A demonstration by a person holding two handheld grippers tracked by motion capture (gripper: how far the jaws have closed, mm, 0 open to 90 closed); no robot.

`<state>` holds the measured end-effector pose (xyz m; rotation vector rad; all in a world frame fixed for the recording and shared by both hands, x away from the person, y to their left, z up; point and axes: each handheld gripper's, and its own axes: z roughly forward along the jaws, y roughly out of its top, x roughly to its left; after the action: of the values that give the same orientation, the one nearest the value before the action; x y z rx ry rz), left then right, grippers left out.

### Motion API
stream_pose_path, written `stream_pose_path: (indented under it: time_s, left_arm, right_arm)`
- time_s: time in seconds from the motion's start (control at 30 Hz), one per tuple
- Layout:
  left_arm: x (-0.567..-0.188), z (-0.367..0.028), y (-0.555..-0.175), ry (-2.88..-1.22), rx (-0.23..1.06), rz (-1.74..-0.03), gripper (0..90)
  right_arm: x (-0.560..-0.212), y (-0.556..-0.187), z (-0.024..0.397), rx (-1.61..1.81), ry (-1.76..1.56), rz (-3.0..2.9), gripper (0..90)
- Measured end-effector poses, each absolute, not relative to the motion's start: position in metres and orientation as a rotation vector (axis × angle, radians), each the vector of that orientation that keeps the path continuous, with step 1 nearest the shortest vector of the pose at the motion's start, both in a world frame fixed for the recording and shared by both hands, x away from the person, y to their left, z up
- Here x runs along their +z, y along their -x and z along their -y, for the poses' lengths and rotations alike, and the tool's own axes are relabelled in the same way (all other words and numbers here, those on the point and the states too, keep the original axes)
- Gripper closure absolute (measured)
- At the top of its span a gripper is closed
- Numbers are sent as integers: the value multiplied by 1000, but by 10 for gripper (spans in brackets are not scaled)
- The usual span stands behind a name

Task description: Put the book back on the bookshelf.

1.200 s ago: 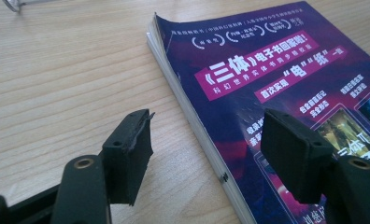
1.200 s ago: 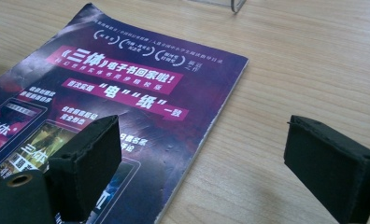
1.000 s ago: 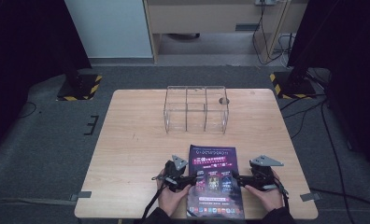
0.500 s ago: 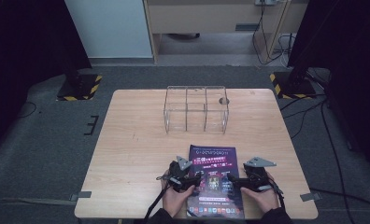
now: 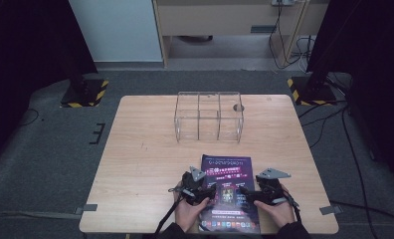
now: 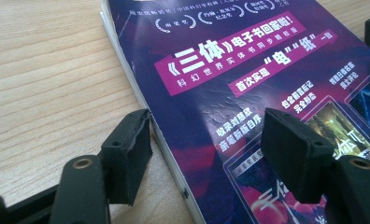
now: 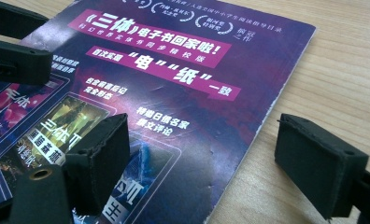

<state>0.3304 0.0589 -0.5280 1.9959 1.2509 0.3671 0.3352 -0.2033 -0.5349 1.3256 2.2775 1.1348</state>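
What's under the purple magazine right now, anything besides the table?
The purple magazine lies flat on the light wooden table; bare wood shows along both long edges. Whatever is directly beneath its cover is hidden.

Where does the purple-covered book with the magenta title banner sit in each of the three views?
High view: the purple-covered book lies flat at the near table edge, between the two grippers.
Left gripper view: it fills the right side, its spine edge running between the jaws.
Right gripper view: it fills the left and centre, its right edge between the jaws.
Shared landmark: the magenta title banner.
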Motion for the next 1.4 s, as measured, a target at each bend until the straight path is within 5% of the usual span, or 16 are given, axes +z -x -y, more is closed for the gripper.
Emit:
stream_pose_path:
  time_s: [0.43, 1.1, 1.4]
  left_arm:
    - [-531, -56, -331, -1981, 386, -1243, 272]
    - [-528, -70, -329, -1853, 312, -1294, 448]
    - [-517, -73, -320, -1775, 263, -1184, 482]
  right_arm:
    - [-536, -334, 199, 1148, -1295, -2282, 182]
    - [-537, -333, 198, 1148, -1267, -2307, 170]
    - [-537, -334, 198, 1154, -1271, -2305, 172]
